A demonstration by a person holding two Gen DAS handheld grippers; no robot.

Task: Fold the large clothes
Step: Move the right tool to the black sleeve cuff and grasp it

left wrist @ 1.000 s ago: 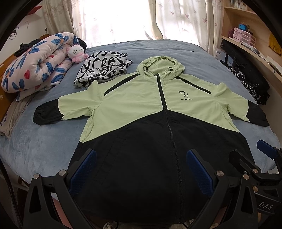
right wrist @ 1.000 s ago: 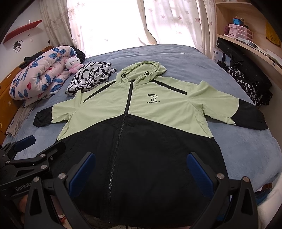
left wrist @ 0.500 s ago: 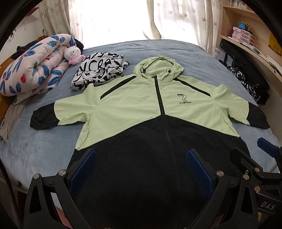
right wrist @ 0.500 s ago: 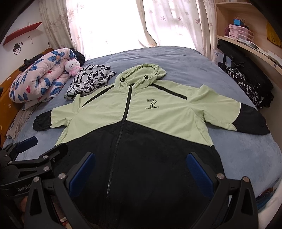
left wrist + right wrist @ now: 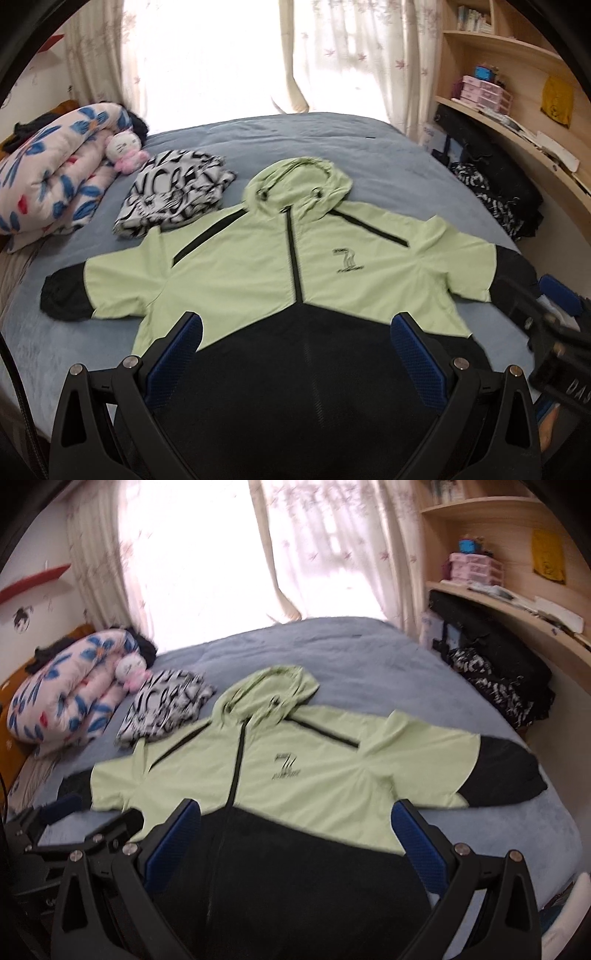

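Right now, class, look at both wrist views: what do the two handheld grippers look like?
The left gripper and right gripper match: black angular frames with silver bolt heads, each carrying two fingers faced with blue textured pads. White lettering marks their black bodies, too cut off to read.

Two claw-mounted fisheye views from the foot of the bed
Both are aimed along open fingers over the spread jacket toward the curtained window; the jacket's hem is seen close below. The right claw is caught at the left view's right edge, the left claw at the right view's left edge
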